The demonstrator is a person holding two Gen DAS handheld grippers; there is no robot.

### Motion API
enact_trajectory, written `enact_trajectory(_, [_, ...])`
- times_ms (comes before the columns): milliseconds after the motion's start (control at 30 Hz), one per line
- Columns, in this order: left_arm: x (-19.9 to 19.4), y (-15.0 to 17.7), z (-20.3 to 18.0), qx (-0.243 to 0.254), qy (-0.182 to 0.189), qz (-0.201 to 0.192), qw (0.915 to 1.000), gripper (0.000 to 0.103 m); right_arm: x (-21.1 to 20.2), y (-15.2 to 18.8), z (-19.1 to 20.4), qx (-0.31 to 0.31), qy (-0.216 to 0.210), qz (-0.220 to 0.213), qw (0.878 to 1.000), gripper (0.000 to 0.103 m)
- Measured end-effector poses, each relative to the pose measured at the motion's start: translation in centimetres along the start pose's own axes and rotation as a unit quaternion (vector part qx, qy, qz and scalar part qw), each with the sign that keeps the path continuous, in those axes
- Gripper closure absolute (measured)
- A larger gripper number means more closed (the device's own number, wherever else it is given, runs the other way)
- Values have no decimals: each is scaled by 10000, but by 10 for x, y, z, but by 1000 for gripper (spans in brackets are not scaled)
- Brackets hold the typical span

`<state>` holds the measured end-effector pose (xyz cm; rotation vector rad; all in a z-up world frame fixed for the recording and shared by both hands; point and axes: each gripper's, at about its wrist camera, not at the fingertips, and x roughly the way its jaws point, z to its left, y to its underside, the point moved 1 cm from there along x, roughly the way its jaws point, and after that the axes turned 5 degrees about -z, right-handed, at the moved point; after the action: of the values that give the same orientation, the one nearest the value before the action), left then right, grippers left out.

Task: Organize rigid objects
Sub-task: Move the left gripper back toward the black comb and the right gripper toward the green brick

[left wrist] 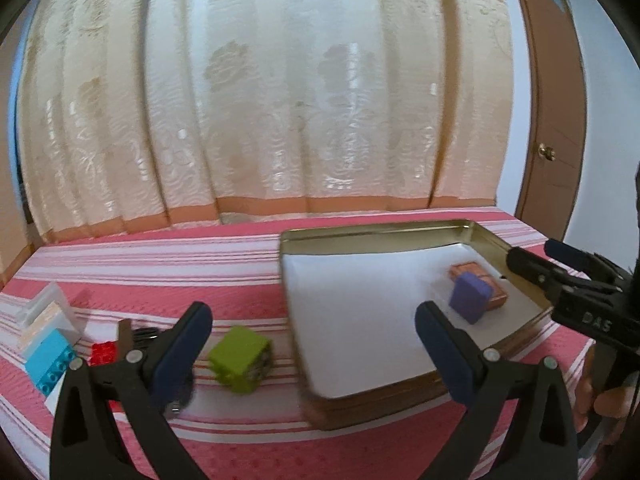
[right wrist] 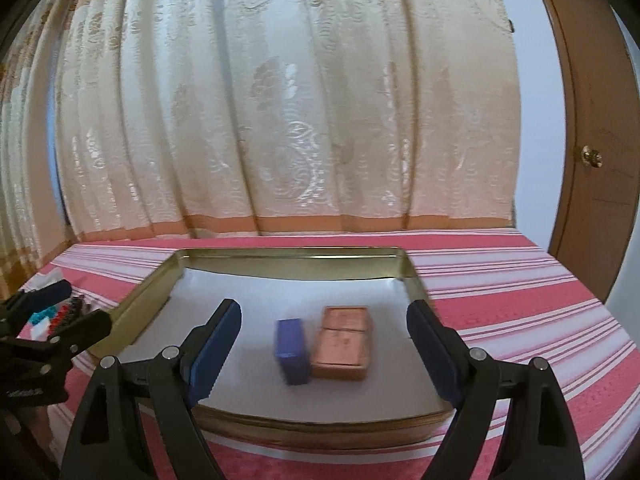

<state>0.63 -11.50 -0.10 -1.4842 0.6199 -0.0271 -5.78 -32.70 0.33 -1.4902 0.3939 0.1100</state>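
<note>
The right gripper [right wrist: 324, 344] stands wide and holds nothing, with the small purple rectangular block [right wrist: 293, 350] lying between its fingers, touching the copper-coloured flat box [right wrist: 344, 342] inside the shallow gold metal tin [right wrist: 280, 255] — probably the collecting place. The left gripper [left wrist: 314, 334] is also spread wide and empty, near the lime-green cube [left wrist: 240, 358] on the pink striped cloth [left wrist: 160, 264] — likely the next piece.

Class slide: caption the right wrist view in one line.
Open right gripper faces a tin tray holding a purple block beside a copper box.
</note>
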Motion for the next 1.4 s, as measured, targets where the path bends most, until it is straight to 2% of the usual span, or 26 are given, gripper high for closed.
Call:
enact_trajectory(333, [1,3,42,-373,-111,190,9991,0,3,3,46,-202,-377,38,9991,16])
enact_trajectory(933, [-8,3,68,-263,-301,205,9990,0,10,7,97,-21,-664,240,9975,16])
enact_trajectory(1400, [-5,5,87,-376,-295,422,9980,0,7,9,136,-268,-904,232,9953,16])
